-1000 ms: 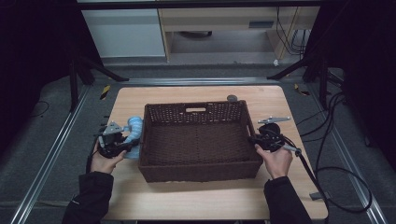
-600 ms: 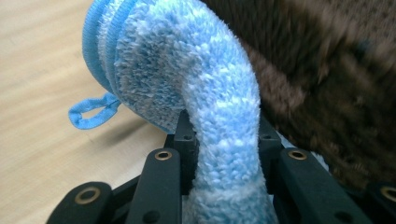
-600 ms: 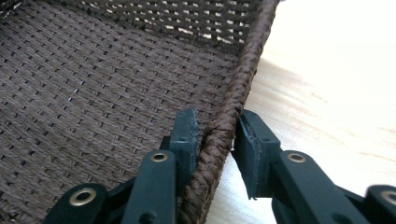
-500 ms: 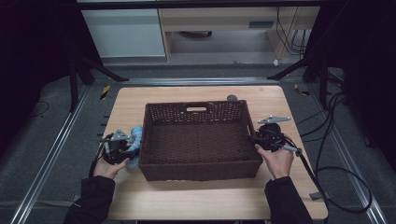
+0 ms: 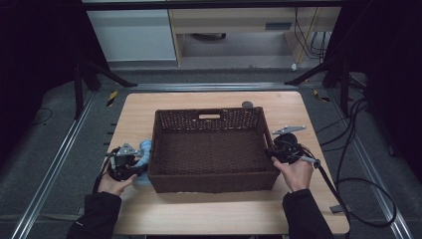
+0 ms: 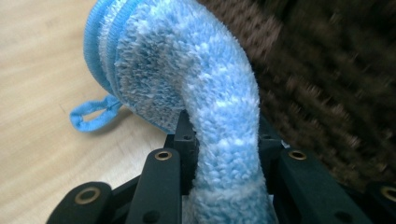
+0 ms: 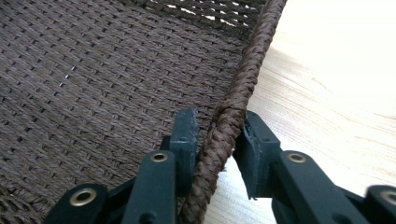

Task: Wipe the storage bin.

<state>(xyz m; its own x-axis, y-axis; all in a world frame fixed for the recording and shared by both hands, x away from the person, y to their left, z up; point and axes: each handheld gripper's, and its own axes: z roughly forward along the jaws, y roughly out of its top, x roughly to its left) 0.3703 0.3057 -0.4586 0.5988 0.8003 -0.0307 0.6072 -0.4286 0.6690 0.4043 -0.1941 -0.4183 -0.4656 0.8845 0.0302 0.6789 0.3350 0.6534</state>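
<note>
Basically, a dark brown woven basket [image 5: 211, 149] sits mid-table on the light wooden table [image 5: 199, 214], long side across, cut-out handle at its 12 o'clock wall. Left gripper [image 5: 130, 167] is at the basket's 9 o'clock side, just outside the left wall, held by the person's left hand [image 5: 113, 183]. In the left gripper view its jaws are pinching a fuzzy blue-and-white cloth [image 6: 205, 93], pads pressed into the pile on both sides; the cloth arches up out of the jaws toward 11 o'clock, with a small blue hanging loop [image 6: 91, 114] trailing on the wood at 9 o'clock. The basket wall is blurred, close by at 3 o'clock of that cloth. In the high view the cloth [image 5: 144, 152] shows as a pale blue patch touching or just beside the basket's left wall.

Right gripper [image 5: 272, 153] is at the basket's 3 o'clock rim, in the right hand [image 5: 294, 172]. Its jaws straddle the braided rim [image 7: 229, 121], one inside the basket, one outside over the table; they have just been closing, with the left pad against the braid and a thin gap at the right pad, so no firm grip yet.
</note>
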